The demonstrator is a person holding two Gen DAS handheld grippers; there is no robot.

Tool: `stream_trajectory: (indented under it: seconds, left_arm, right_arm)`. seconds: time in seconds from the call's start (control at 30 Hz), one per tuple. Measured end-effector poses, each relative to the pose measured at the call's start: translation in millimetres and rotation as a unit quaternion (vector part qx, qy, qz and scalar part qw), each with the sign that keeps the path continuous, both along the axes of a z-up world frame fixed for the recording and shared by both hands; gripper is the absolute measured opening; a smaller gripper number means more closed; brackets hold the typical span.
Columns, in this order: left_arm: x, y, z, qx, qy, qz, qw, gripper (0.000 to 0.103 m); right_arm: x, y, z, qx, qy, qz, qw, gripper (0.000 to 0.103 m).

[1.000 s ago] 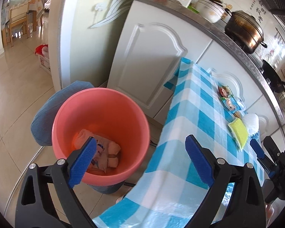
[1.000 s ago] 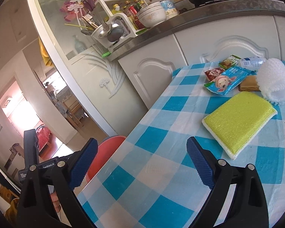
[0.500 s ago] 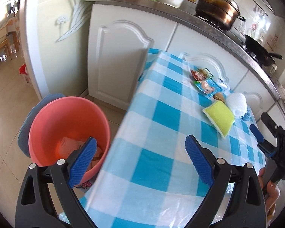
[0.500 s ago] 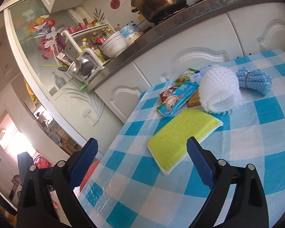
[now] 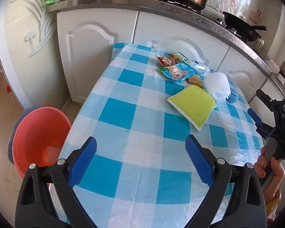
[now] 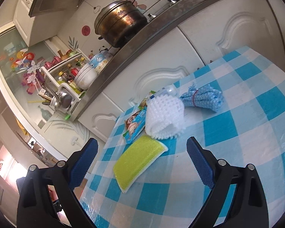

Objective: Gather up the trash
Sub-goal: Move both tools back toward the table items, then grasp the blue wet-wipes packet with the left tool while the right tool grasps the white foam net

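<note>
left tool [image 5: 140,162] wide, empty | right tool [image 6: 142,164] wide, empty | wrappers [image 5: 177,71] at desk's [image 5: 142,152] 1 o'clock, bucket [image 5: 36,133] at 9 | advice: reach past sponge [image 5: 192,105], pinch blue wrapper's free edge

Checked table [image 5: 134,114] — wrappers [image 5: 177,71], sponge [image 5: 193,105], white scrubber [image 5: 217,84], blue cloth [image 6: 201,97].

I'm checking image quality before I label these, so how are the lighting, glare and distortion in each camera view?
Left wrist view: bright daylight, sharp overall; fisheye bends the countertop into an arc, and glare sheens the plastic-covered tablecloth near the right gripper. Right wrist view: tilted and strongly curved; the doorway at lower left is blown out, and the yellow sponge stays crisp.
</note>
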State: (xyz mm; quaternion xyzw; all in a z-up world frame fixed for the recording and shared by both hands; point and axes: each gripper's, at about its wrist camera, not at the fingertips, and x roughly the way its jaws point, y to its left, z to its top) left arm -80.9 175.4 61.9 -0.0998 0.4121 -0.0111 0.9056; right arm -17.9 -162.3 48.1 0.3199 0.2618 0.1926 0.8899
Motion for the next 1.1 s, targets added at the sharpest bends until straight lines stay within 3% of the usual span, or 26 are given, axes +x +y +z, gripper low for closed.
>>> stream_trajectory:
  seconds: [0.27, 0.47, 0.7, 0.87, 1.1]
  left_arm:
    - [32.8, -41.7, 14.8, 0.009, -0.02, -0.031, 0.9993, 0.095]
    - [91.8, -75.0, 26.3, 0.045, -0.043, -0.078, 0.995, 0.095]
    - [168.0, -110.1, 9.1, 0.11, -0.028, -0.179, 0.9774, 0.095]
    - [213.2, -115.2, -12.9, 0.131, 0.019, -0.206, 0.9697, 0.094]
    - [240.4, -124.0, -27.6, 0.16, 0.032, -0.237, 0.9577, 0.094]
  right_arm:
    - [8.2, -42.7, -7.9, 0.02, 0.013, -0.045, 0.999, 0.093]
    - [11.4, -52.4, -13.0, 0.032, 0.017, -0.053, 0.998, 0.093]
    - [17.2, -47.2, -18.0, 0.033, 0.025, -0.039, 0.998, 0.093]
    - [19.8, -49.0, -21.7, 0.044, 0.03, -0.037, 0.998, 0.094]
    - [24.1, -48.4, -25.9, 0.056, 0.038, -0.028, 0.997, 0.094]
